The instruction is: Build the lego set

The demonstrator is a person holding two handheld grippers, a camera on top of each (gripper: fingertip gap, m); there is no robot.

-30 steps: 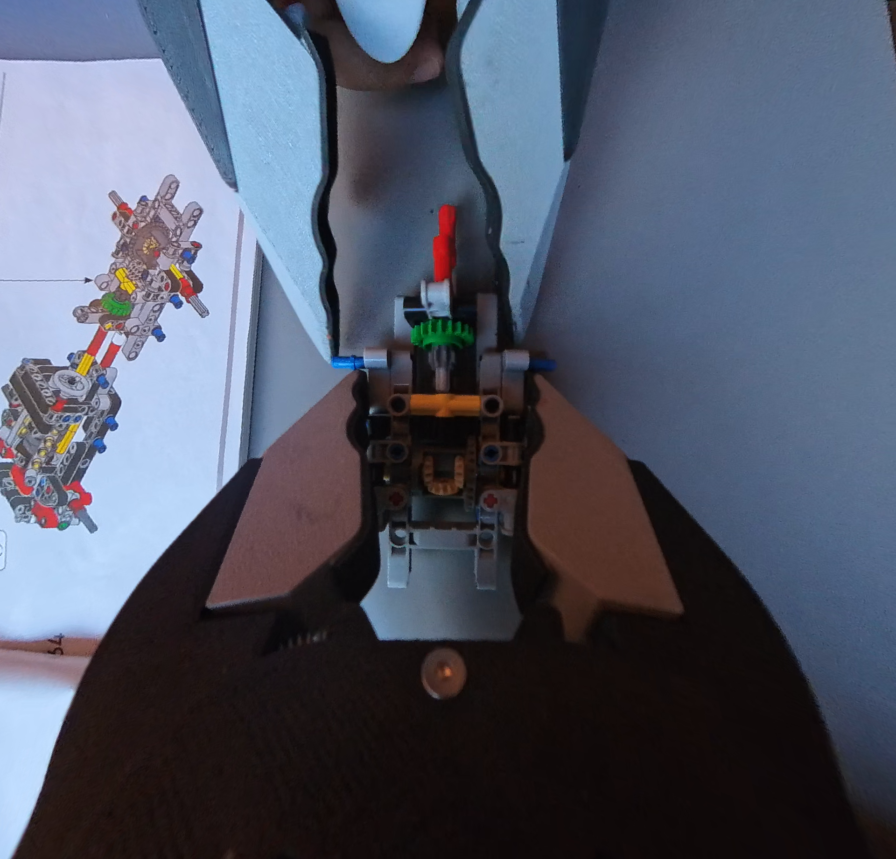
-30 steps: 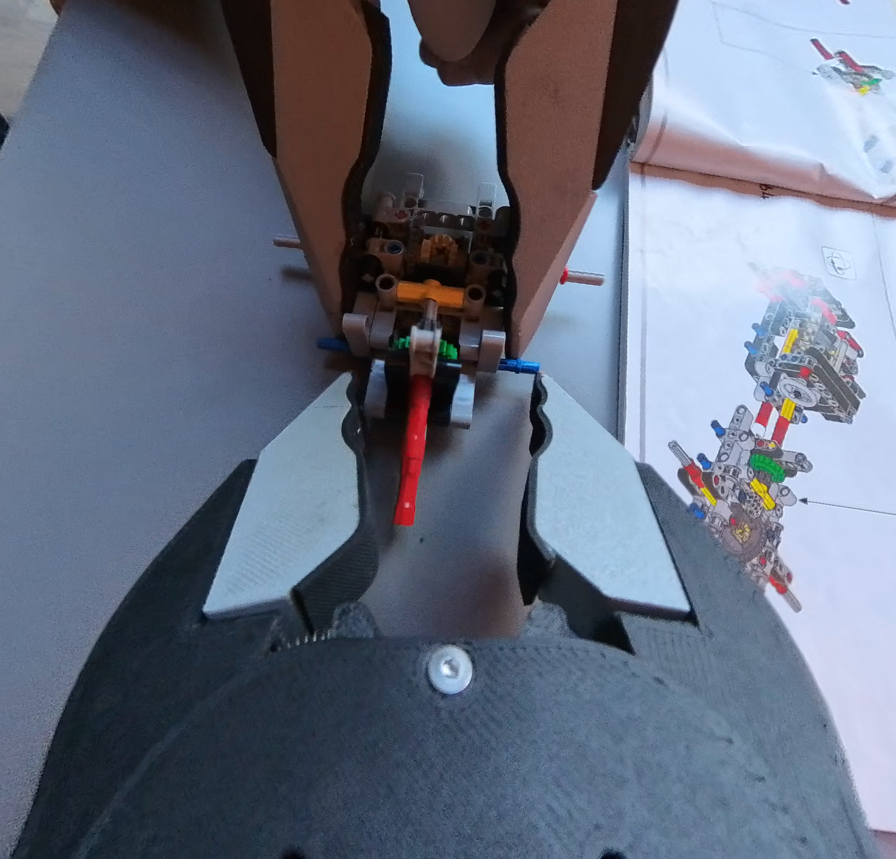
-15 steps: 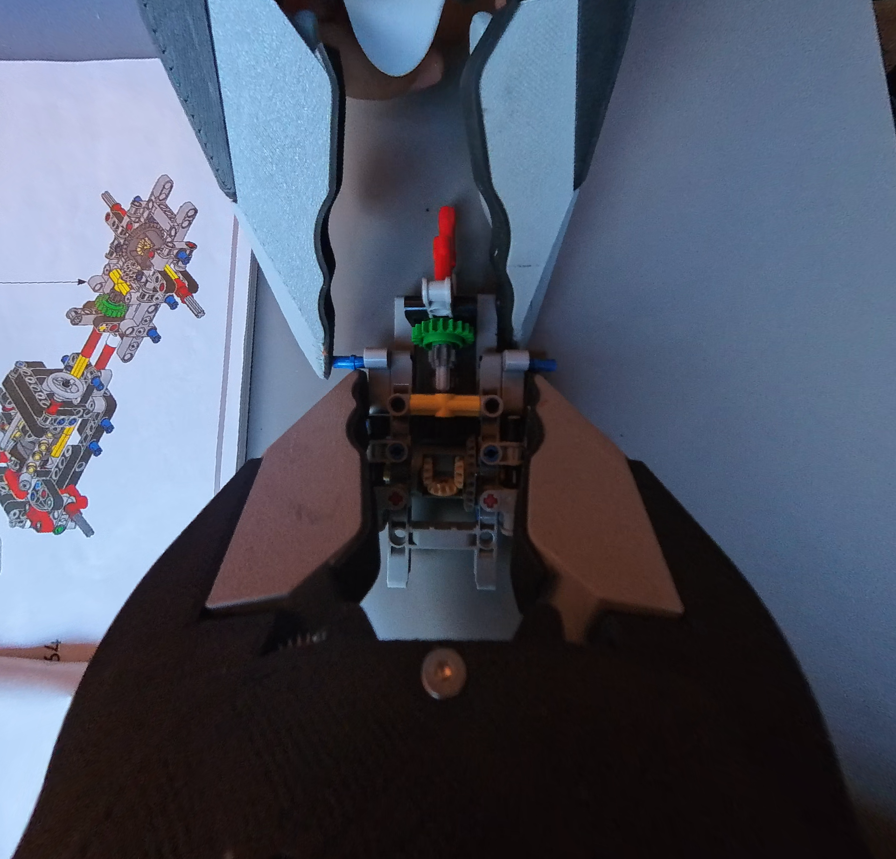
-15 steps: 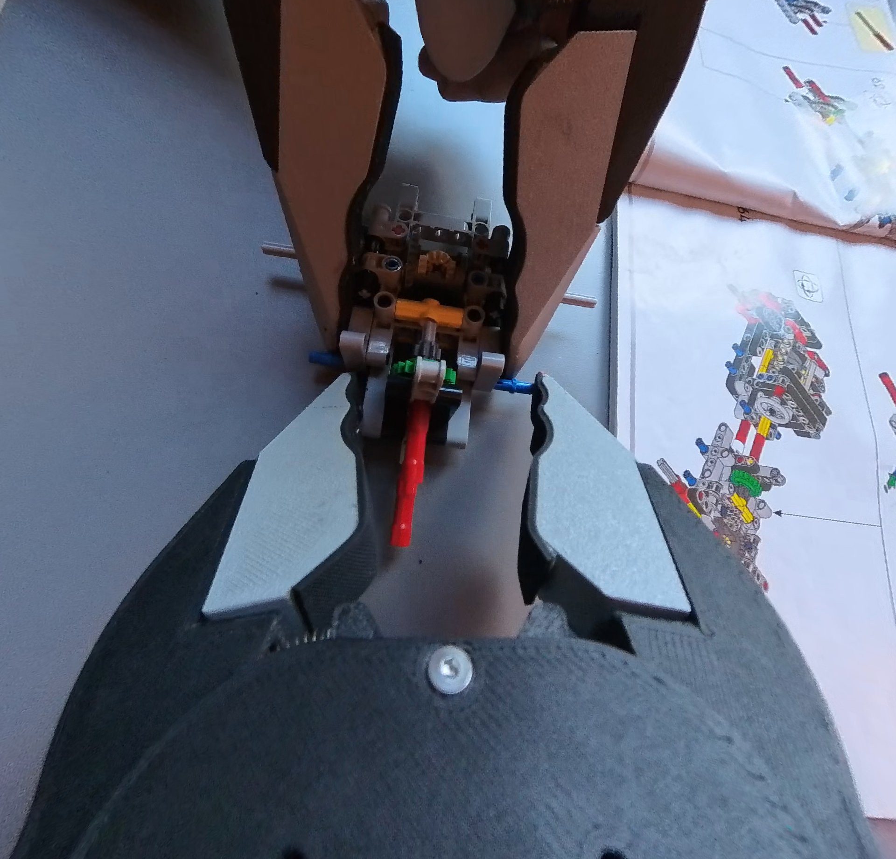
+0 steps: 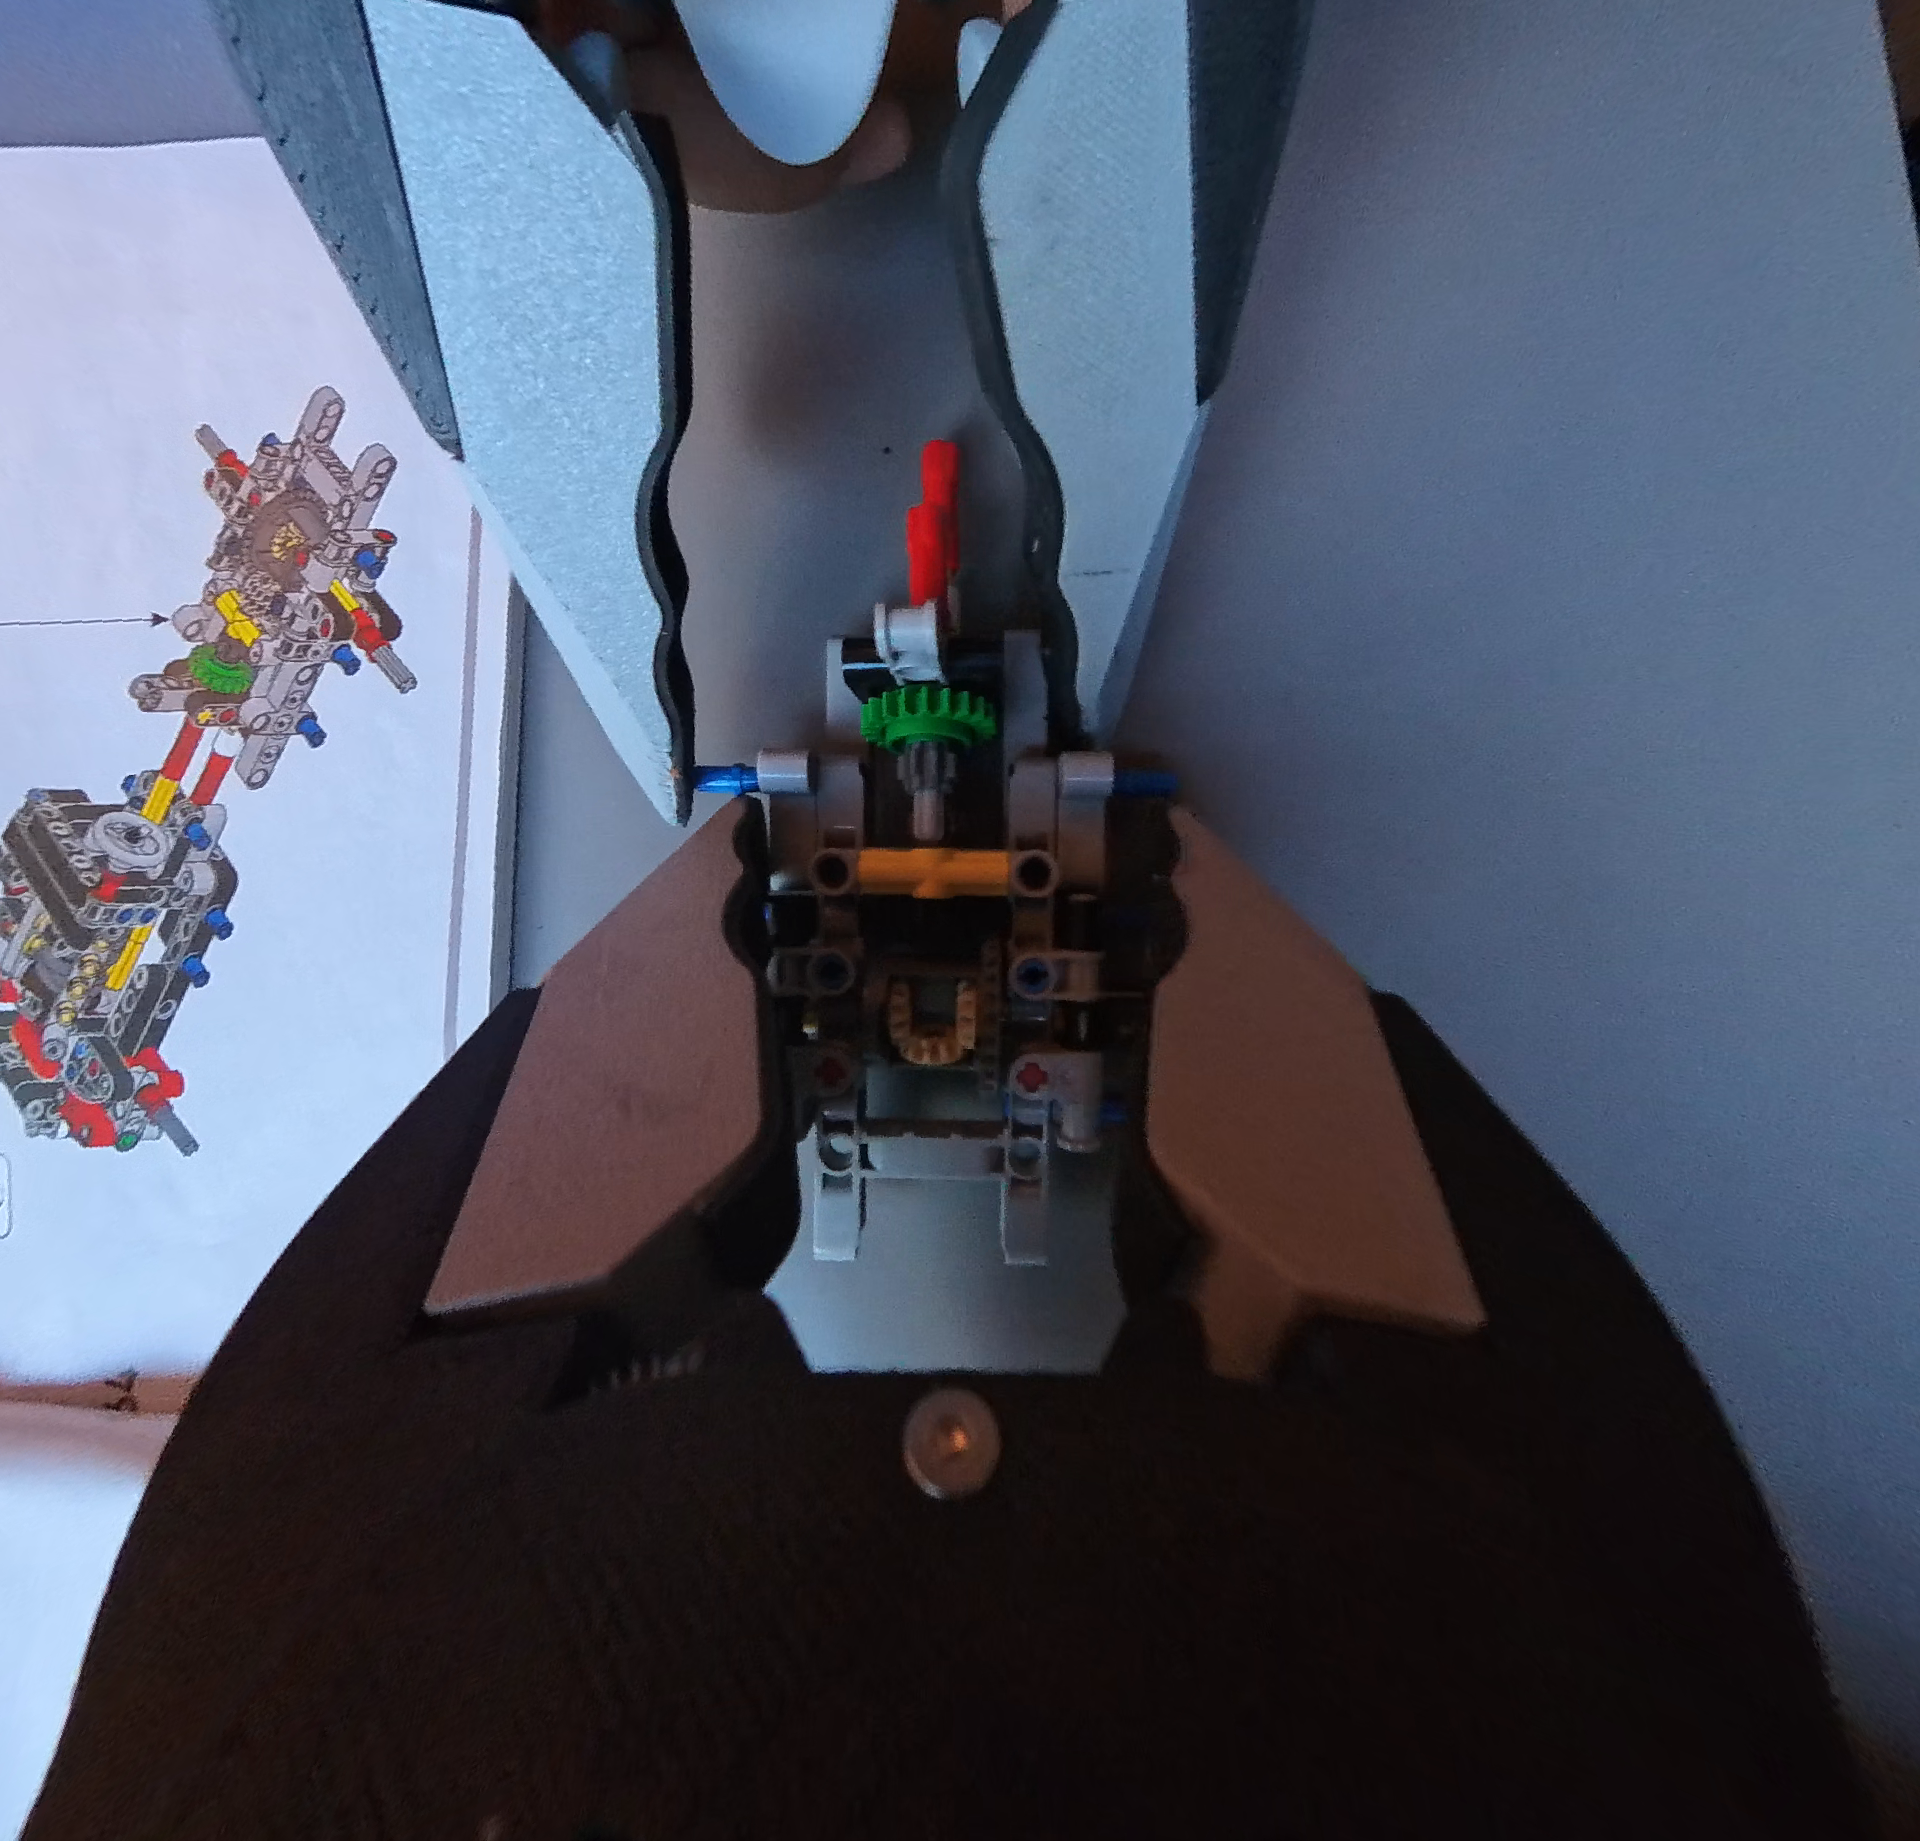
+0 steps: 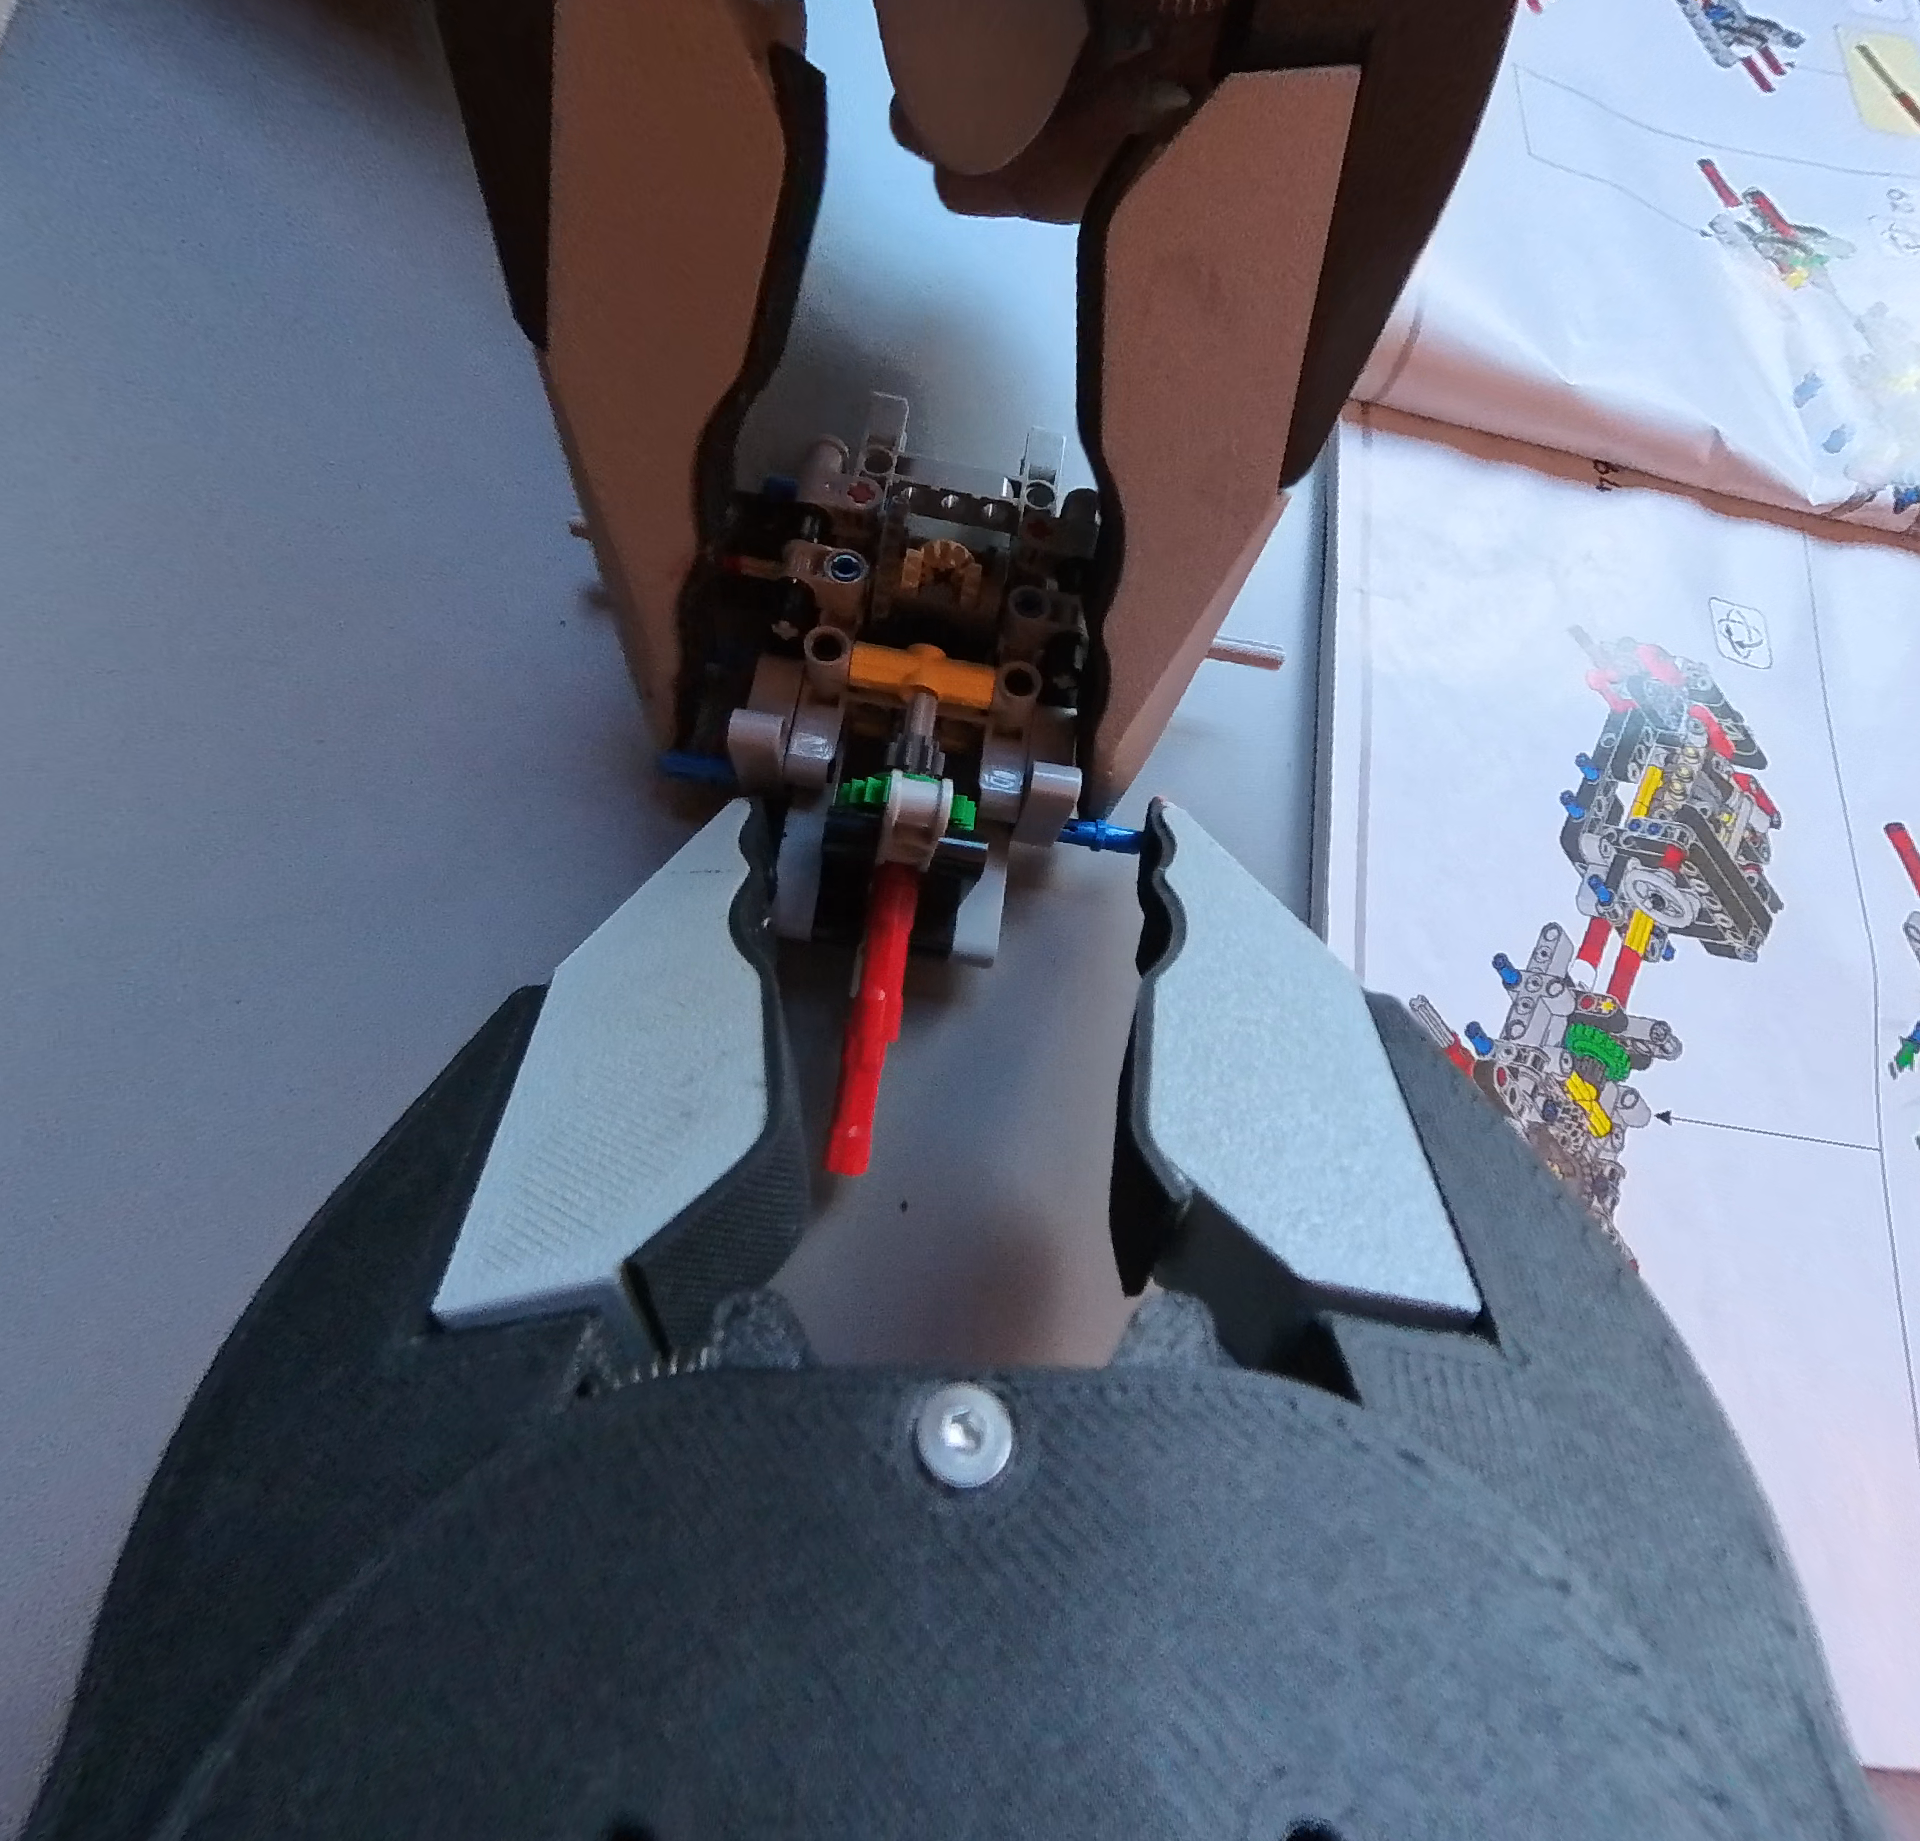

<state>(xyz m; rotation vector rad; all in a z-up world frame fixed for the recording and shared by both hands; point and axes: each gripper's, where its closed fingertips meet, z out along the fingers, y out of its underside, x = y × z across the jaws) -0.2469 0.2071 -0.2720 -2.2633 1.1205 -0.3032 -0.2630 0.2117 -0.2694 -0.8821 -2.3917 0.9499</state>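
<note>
1. In the left wrist view I see my left gripper (image 5: 958,825) with brown fingers (image 5: 623,1064) standing on both sides of a small brick model (image 5: 925,970), which lies on the grey surface (image 5: 1558,752).
2. The left jaws are released. A dark gap shows between the pad at 3 o'clock and the model's side, so the model only stands between them.
3. The right gripper (image 6: 951,820), with grey fingers (image 6: 644,1064), comes toward the model from the opposite end, from 12 o'clock in the left view.
4. The right jaws are spread wide and grasp nothing. Only their tips reach the model.
5. In the right view, the tip at 3 o'clock meets the end of a blue pin (image 6: 1107,835) that sticks out of the model. The tip at 9 o'clock lies just beside the model's grey frame.
6. A red axle (image 6: 873,1022) points out of the model toward 6 o'clock in the right view, between the grey fingers and apart from both.
7. A green gear (image 5: 928,716) sits on the model's middle shaft, and an orange connector (image 5: 935,872) lies across it.
8. An open instruction booklet (image 6: 1662,856) lies on the surface at 3 o'clock of the right gripper.
9. A thin pale rod (image 6: 1247,653) lies on the surface between the booklet and a brown finger.
</note>
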